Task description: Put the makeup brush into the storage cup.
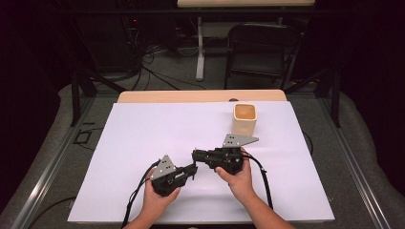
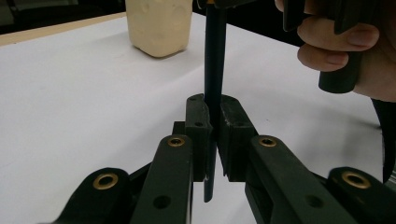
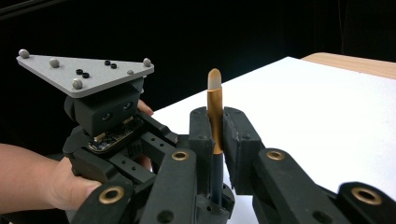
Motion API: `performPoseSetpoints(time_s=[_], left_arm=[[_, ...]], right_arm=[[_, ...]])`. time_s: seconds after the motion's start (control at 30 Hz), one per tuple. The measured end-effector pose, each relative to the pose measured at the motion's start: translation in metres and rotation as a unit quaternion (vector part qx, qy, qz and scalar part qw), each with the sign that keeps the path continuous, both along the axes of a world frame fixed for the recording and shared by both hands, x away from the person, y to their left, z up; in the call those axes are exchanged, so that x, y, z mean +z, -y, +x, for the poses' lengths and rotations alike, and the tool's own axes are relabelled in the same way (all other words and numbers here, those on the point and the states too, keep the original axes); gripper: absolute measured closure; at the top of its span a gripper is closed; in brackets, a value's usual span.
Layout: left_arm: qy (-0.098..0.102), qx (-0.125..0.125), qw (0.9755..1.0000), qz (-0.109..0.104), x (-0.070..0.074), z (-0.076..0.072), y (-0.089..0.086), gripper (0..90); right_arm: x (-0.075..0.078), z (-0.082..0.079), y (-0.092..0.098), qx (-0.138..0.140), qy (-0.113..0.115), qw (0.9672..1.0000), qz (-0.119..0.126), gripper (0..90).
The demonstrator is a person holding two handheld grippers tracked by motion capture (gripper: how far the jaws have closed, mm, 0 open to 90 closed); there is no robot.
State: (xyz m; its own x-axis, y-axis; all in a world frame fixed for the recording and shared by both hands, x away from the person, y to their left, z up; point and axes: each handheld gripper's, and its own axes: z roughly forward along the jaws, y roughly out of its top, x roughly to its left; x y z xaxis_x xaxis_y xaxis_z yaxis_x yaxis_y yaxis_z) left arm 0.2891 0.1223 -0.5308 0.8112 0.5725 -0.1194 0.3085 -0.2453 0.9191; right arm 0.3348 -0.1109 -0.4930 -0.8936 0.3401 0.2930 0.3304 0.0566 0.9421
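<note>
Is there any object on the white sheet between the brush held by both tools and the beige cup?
Nothing visible. The brush is clamped by the left tool and right tool; the sheet toward the cup lies bare.

Light falls evenly from above on the white sheet (image 1: pixel 143 143), which reads bright and slightly blown out, while the room around it sinks into near black. In the high view, soft, short shadows lie just under the hands, and the picture is mildly soft overall with coarse compression. In the left gripper view, the black fingers (image 2: pixel 198 135) are sharp, dull highlights on their brass rivets; beyond them the cream cup (image 2: pixel 159 25) is blurred and the sheet glares pale. In the right gripper view, the fingers (image 3: pixel 201 140) and the thin brush (image 3: pixel 215 112) between them are crisp; the background behind them is dark, with the far table edge soft.
</note>
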Motion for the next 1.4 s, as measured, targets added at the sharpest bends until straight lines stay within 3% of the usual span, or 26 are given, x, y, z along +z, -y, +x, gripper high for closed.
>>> performPoseSetpoints(time_s=[0.23, 0.47, 0.67, 0.8, 0.83, 1.03, 1.4], left_arm=[[-0.003, -0.01, 0.9999, -0.003, 0.0, 0.001, -0.001, 83.2], [0.004, 0.003, 1.0, 0.002, 0.0, -0.001, 0.0, 82.9], [0.012, 0.014, 0.9998, 0.002, 0.001, -0.001, 0.0, 71.2], [0.005, 0.002, 1.0, -0.003, 0.0, 0.0, -0.002, 64.6], [0.007, 0.012, 0.9999, 0.002, 0.001, -0.001, -0.001, 62.6], [0.005, 0.009, 0.9999, 0.001, -0.001, -0.001, -0.002, 52.8], [0.001, 0.02, 0.9996, 0.018, -0.006, -0.002, -0.006, 43.6]], right_arm=[[0.0, 0.0, 0.001, -0.005, 0.004, 1.0, -0.007, 83.4], [0.001, -0.001, 0.001, -0.007, 0.009, 0.9999, -0.01, 83.6], [0.002, -0.002, 0.001, -0.009, 0.015, 0.9998, -0.014, 83.6], [0.003, -0.001, 0.003, -0.011, 0.018, 0.9997, -0.015, 83.6], [0.004, -0.001, 0.003, -0.013, 0.018, 0.9996, -0.015, 83.6], [0.006, -0.001, 0.007, -0.021, 0.026, 0.9993, -0.018, 83.6], [0.01, 0.0, 0.015, -0.044, 0.04, 0.9979, -0.027, 83.6]])
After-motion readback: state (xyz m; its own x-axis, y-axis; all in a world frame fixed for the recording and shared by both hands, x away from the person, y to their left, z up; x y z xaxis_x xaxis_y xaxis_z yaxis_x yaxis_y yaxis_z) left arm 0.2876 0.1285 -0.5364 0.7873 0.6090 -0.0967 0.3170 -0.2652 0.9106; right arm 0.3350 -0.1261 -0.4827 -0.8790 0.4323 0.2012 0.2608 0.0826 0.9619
